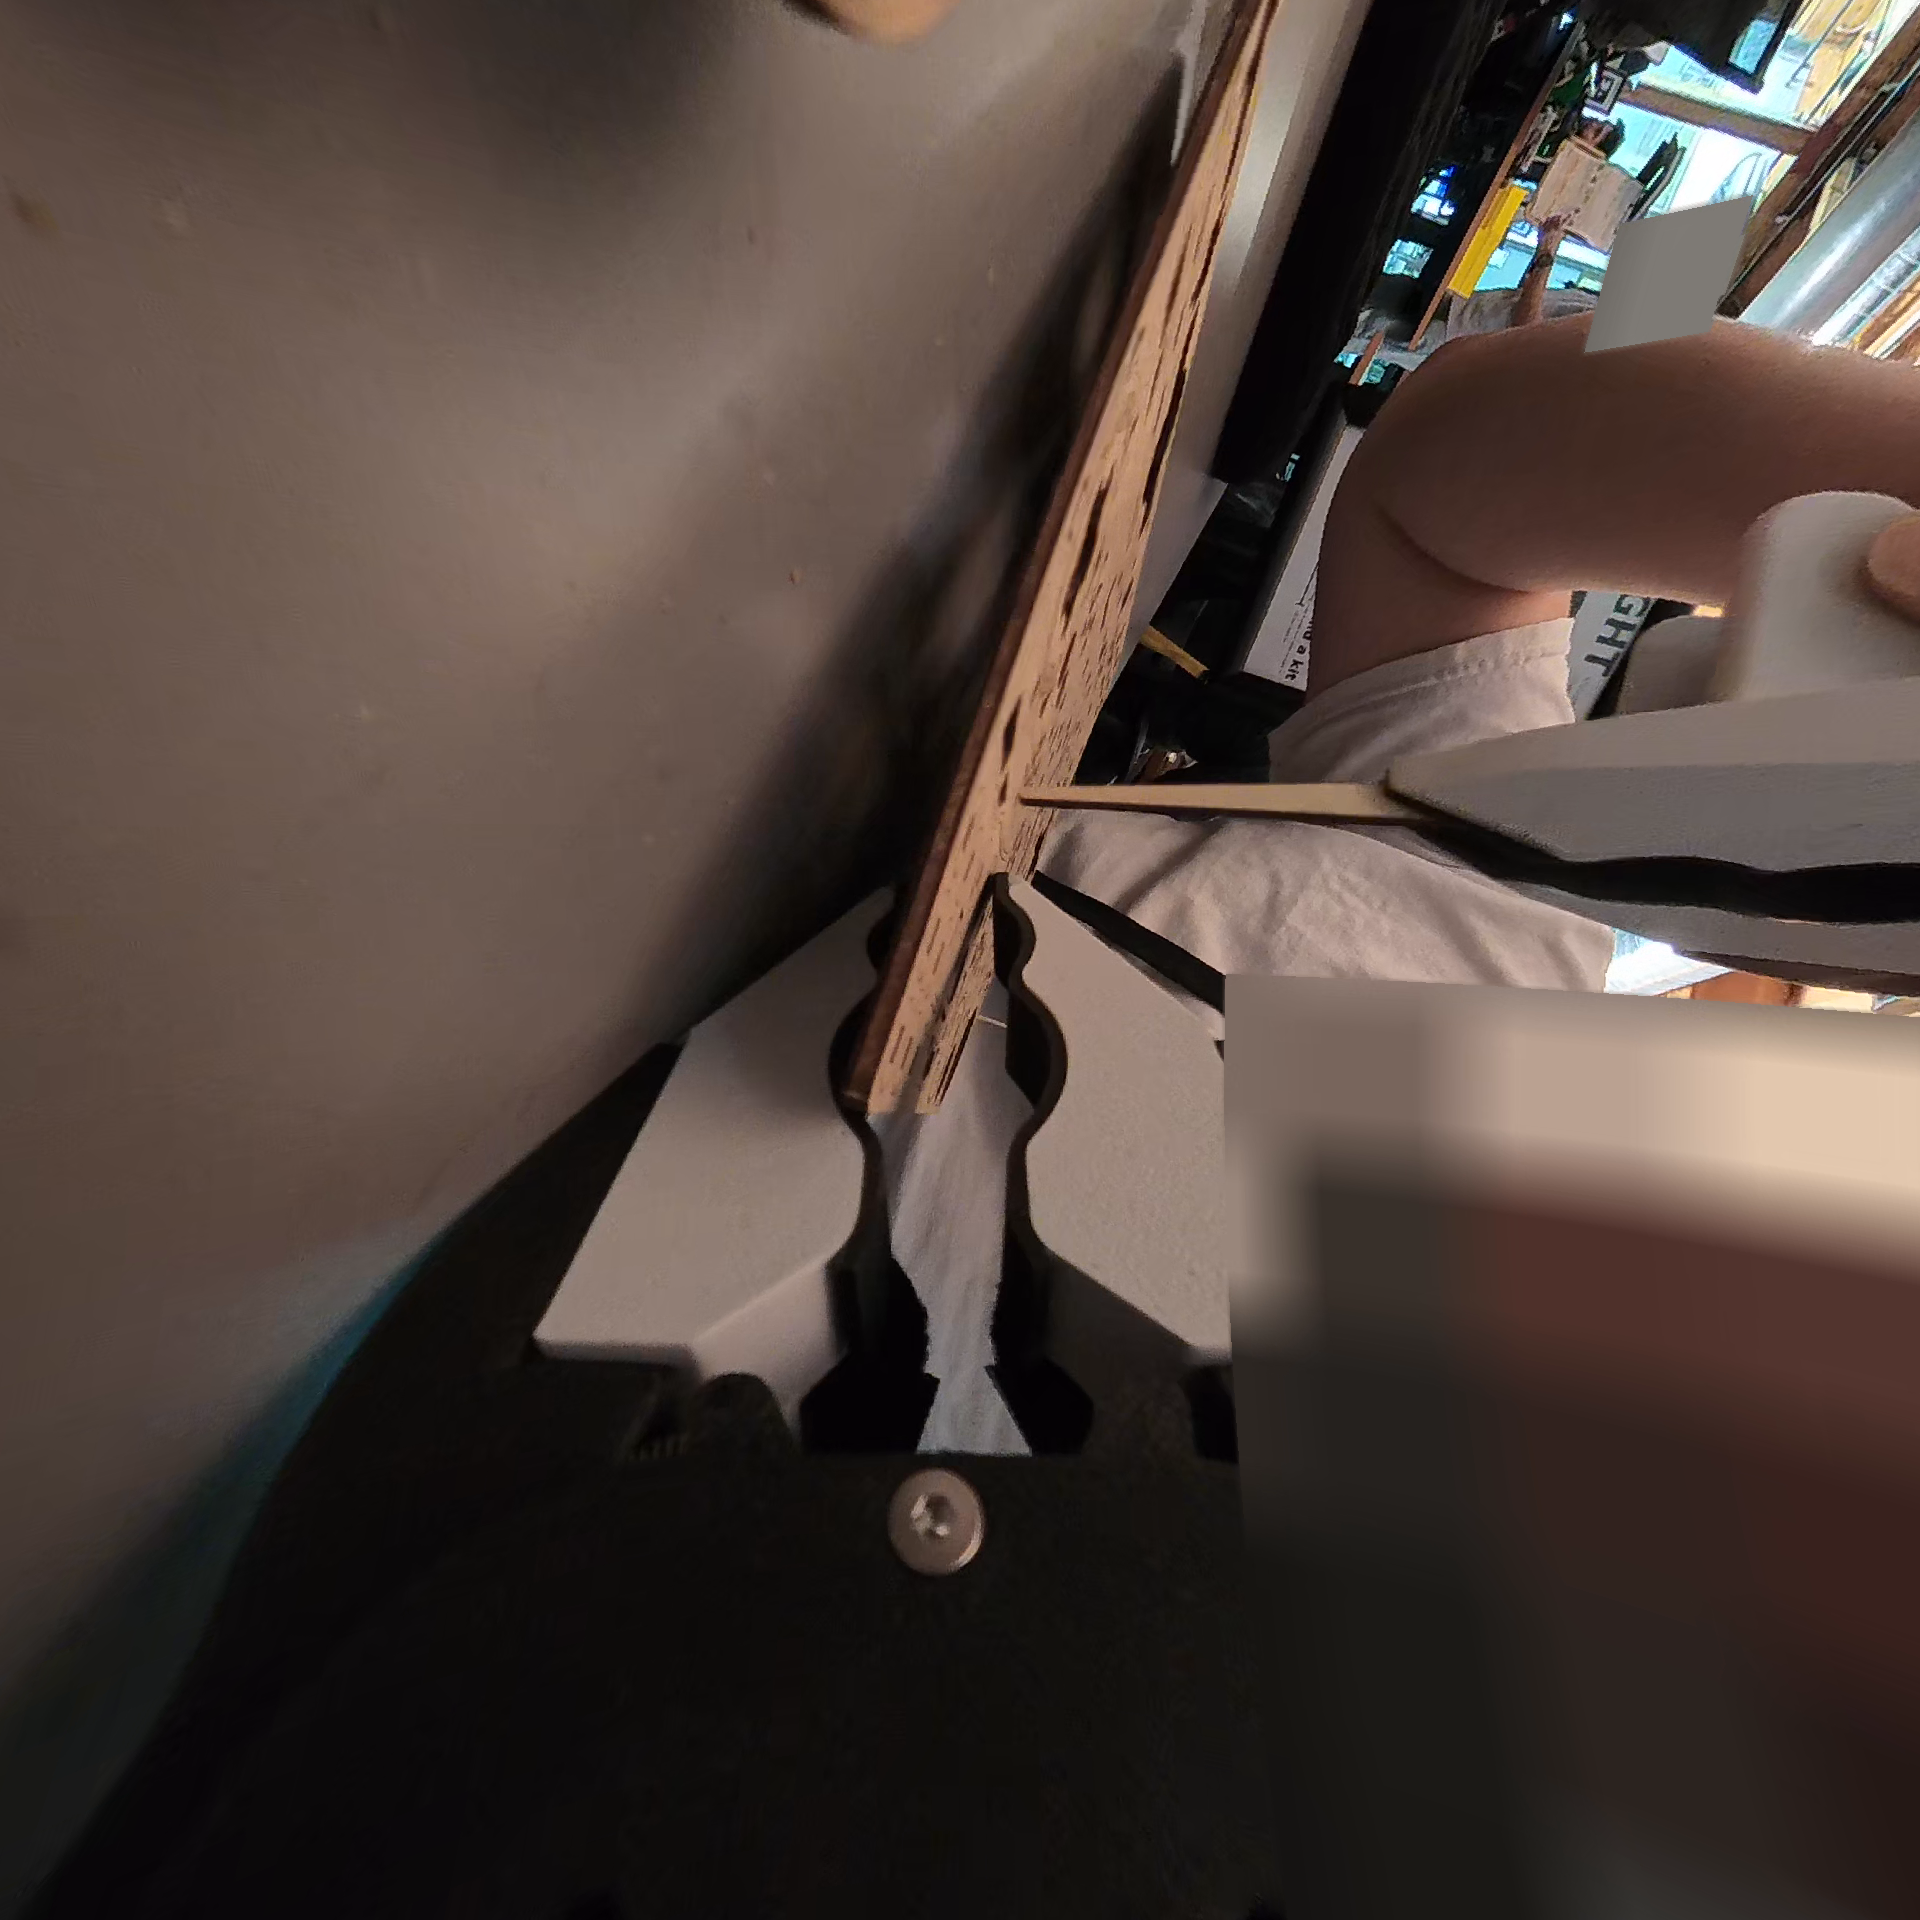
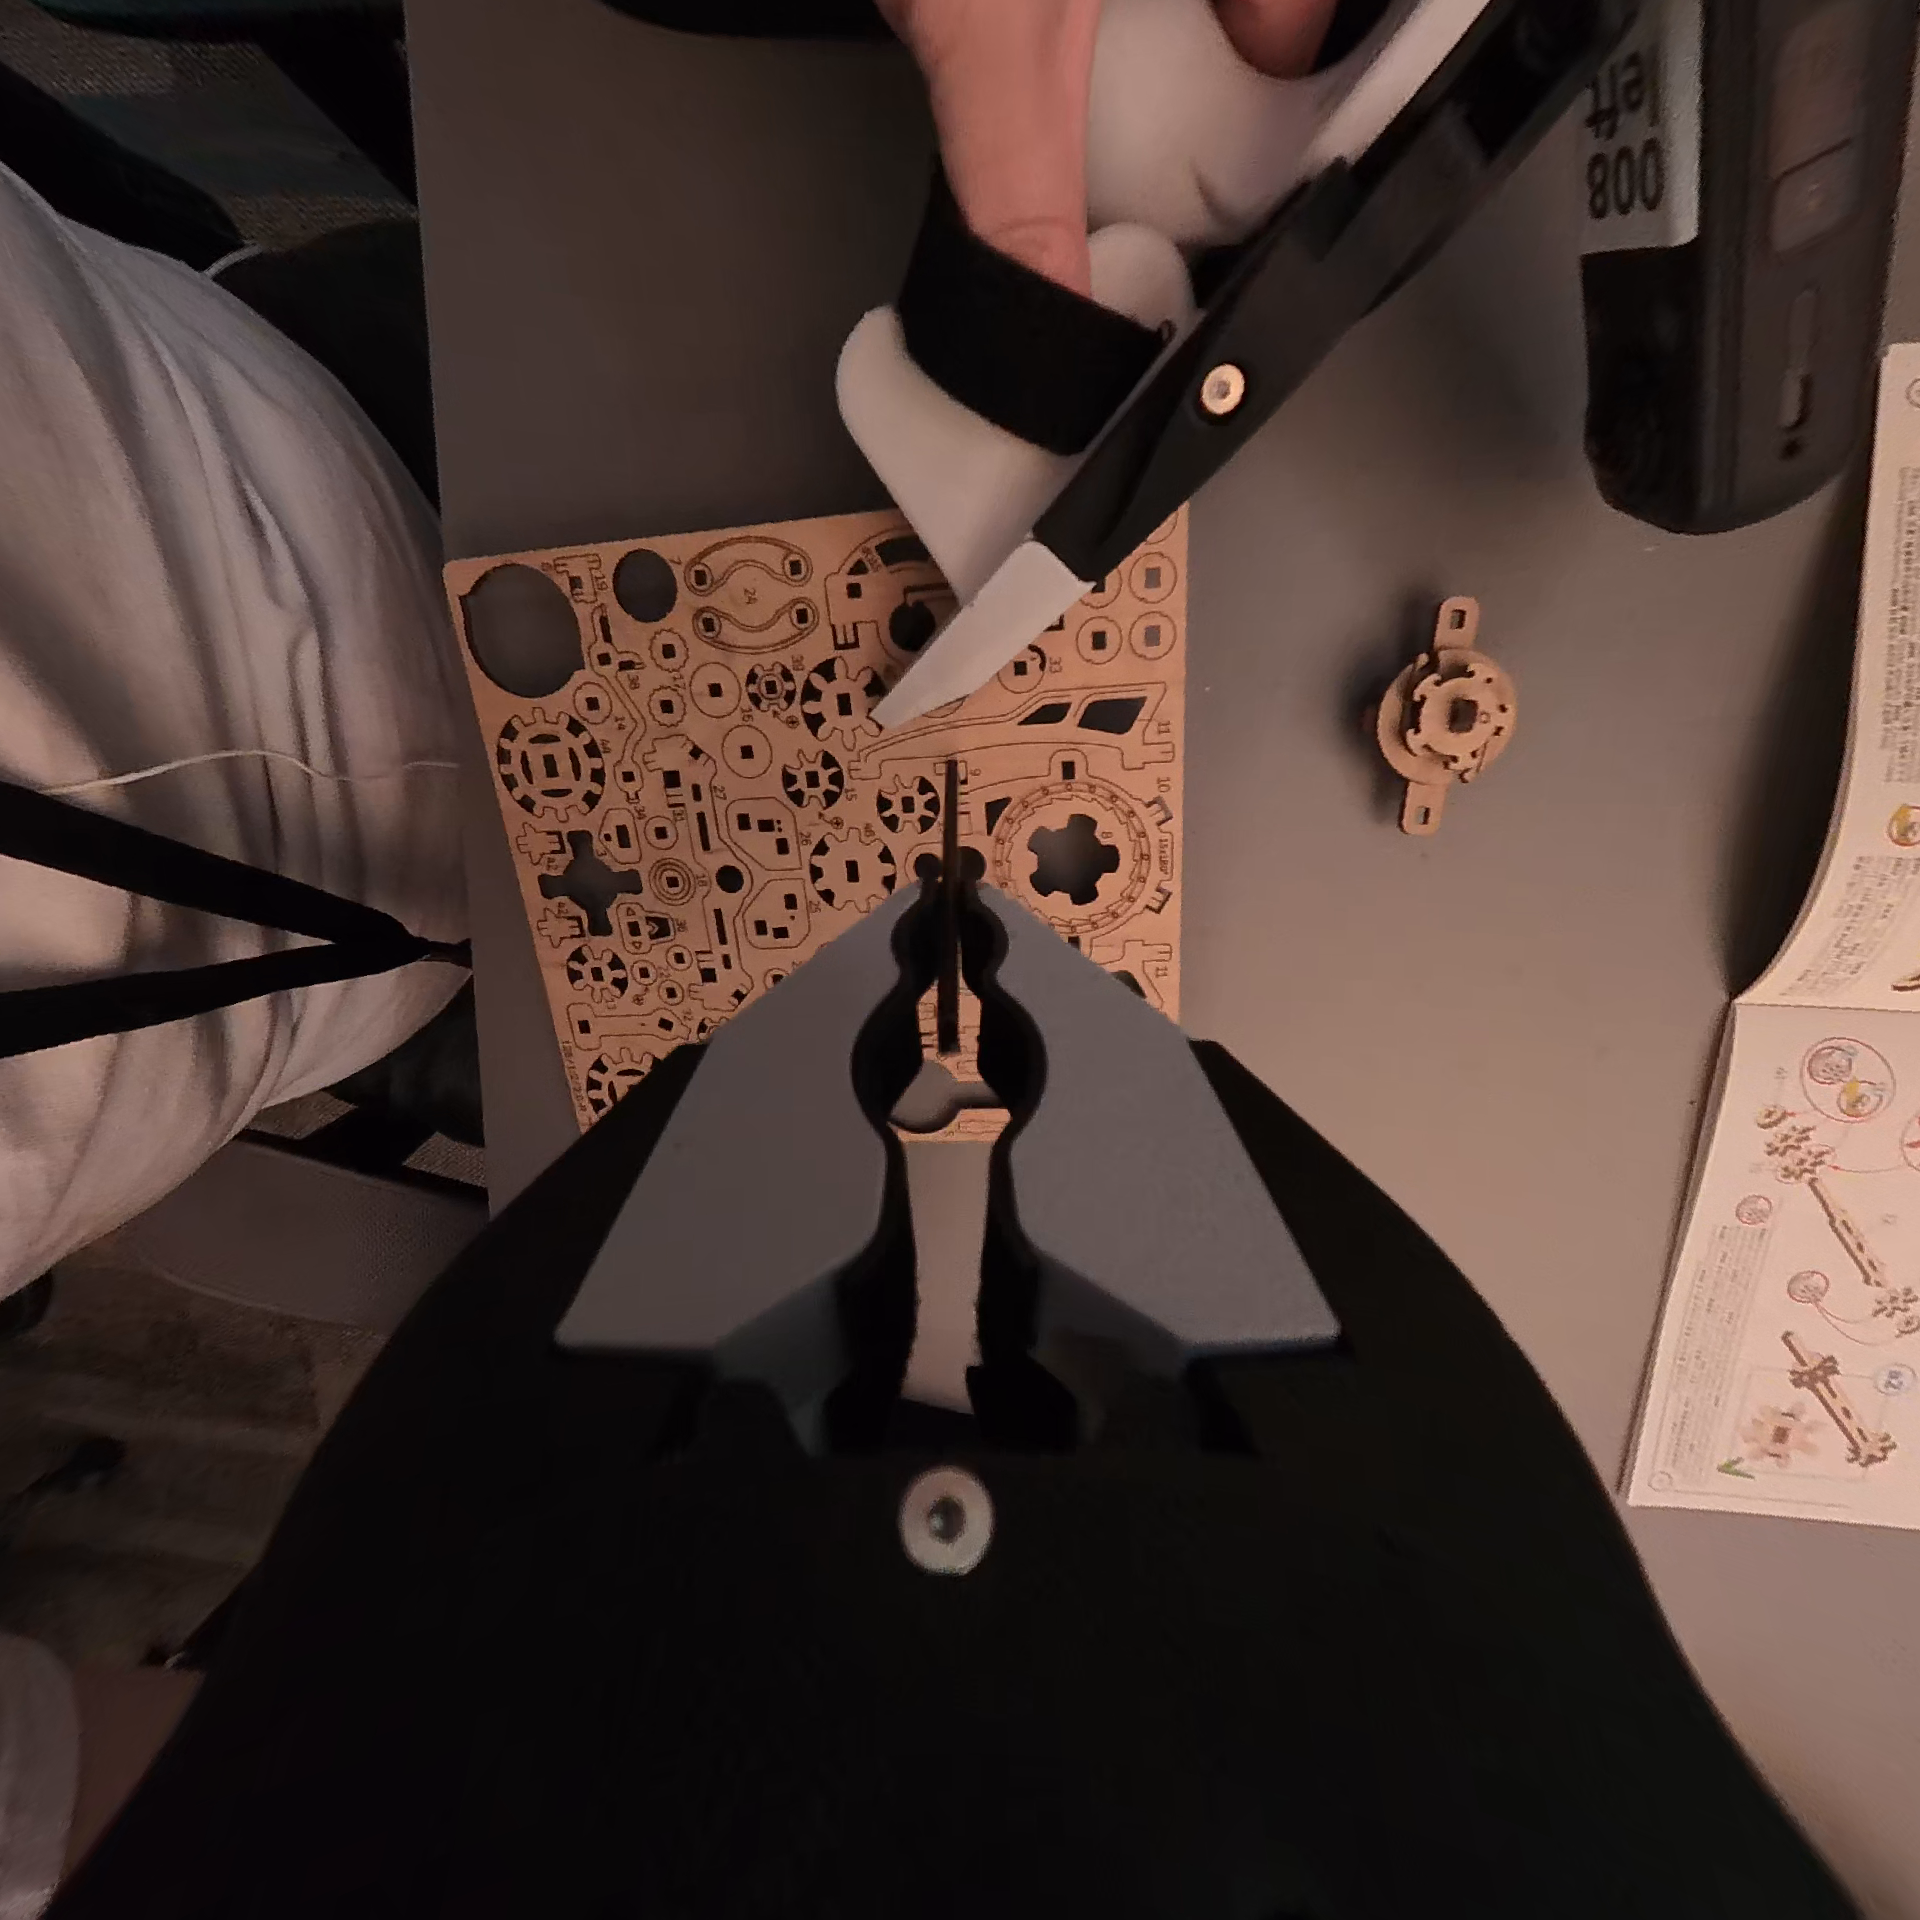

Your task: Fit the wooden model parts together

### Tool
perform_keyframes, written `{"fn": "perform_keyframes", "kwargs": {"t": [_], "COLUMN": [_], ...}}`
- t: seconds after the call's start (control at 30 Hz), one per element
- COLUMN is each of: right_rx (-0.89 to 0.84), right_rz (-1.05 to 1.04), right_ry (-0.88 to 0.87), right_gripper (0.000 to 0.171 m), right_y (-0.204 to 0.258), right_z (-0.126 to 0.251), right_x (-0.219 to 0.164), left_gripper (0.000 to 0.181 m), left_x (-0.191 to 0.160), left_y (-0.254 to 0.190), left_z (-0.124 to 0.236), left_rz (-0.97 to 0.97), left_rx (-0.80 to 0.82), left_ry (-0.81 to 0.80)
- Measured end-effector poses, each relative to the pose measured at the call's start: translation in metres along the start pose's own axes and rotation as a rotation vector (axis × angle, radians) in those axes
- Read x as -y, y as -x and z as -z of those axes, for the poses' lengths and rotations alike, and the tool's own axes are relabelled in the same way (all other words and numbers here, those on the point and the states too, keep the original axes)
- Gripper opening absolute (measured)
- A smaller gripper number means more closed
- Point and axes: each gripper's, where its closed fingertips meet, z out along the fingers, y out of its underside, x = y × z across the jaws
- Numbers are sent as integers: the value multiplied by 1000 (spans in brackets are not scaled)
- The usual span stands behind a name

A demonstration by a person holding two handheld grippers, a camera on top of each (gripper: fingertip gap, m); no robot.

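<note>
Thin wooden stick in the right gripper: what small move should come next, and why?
Probably push the stick gently forward. Its tip meets the wooden sheet, which the left gripper clamps by its edge, so a light press by the right gripper may free a part.

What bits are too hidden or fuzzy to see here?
- Left wrist view: wooden sheet is edge-on, so its shapes don't show.
- Right wrist view: right gripper covers the sheet's lower corner.
- Right wrist view: booklet is cut off by the right edge.
- Both views: where the stick touches the sheet.
</note>
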Motion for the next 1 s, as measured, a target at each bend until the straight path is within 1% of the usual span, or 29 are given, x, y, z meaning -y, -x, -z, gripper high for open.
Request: {"fn": "perform_keyframes", "kwargs": {"t": [0.53, 0.83, 1.0], "right_rx": [-24, -46, -35], "right_rz": [10, 36, 8], "right_ry": [69, 190, 118], "right_gripper": [3, 2, 2], "right_y": [-1, 1, 2], "right_z": [-1, -7, -3], "right_x": [0, -11, -3], "left_gripper": [12, 8, 10], "left_x": [0, 1, 1], "left_y": [1, 2, 0], "left_z": [0, 0, 1], "left_rz": [-8, -35, -39], "left_rx": [6, 6, -14], "left_ry": [-3, -30, -30]}}
